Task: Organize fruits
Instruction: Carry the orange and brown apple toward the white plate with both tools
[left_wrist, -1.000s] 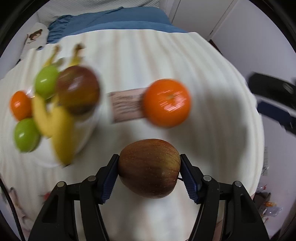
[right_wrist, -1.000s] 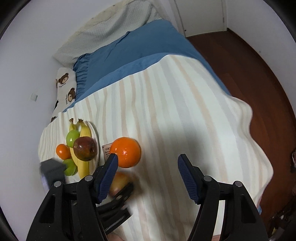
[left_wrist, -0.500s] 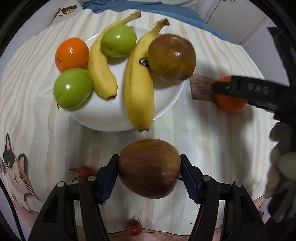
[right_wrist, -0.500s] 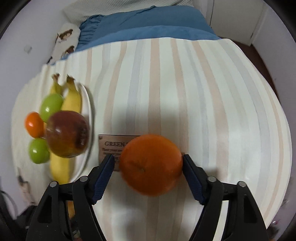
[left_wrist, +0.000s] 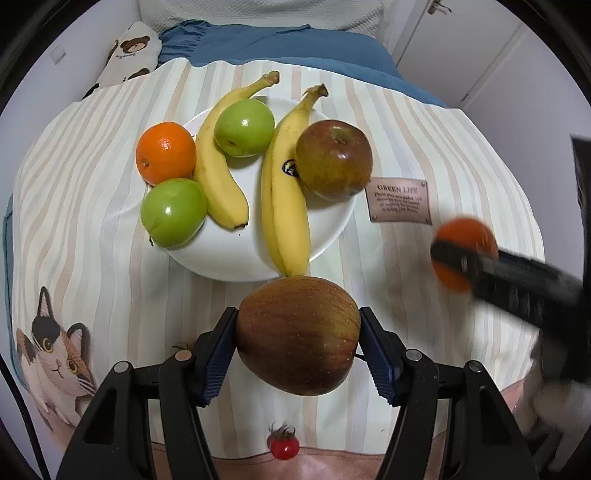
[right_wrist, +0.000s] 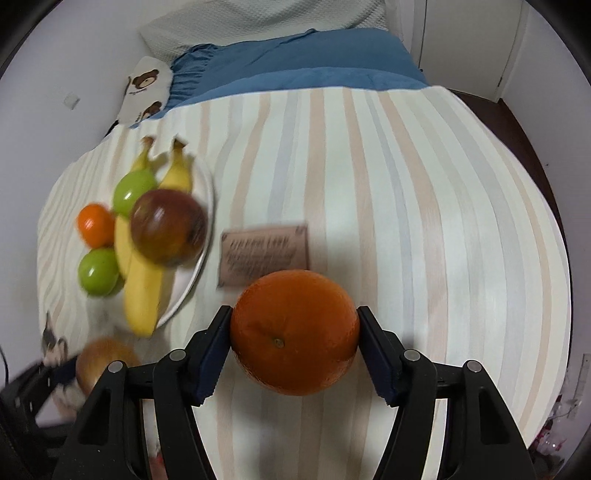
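My left gripper (left_wrist: 298, 332) is shut on a red-brown apple (left_wrist: 298, 334), held just in front of the white plate (left_wrist: 229, 254). That plate carries an orange (left_wrist: 165, 153), two green apples (left_wrist: 244, 127), two bananas (left_wrist: 288, 192) and a dark red apple (left_wrist: 333, 159). My right gripper (right_wrist: 294, 325) is shut on a large orange (right_wrist: 294, 330), both pads against its sides, over the striped cloth right of the plate (right_wrist: 207, 206). In the left wrist view this orange (left_wrist: 463, 251) shows blurred at the right, behind a black finger.
A brown "GREEN LIFE" label (left_wrist: 400, 200) is sewn to the striped cloth (left_wrist: 461, 147) between plate and orange. A cherry tomato (left_wrist: 283, 446) lies near the front edge, a cat print (left_wrist: 55, 354) at front left. Blue bedding (left_wrist: 288, 44) and a bear pillow (left_wrist: 129, 51) lie behind.
My right gripper came down from high above the cloth onto the large orange and closed on it. My left gripper carried the apple over to the plate's near side.
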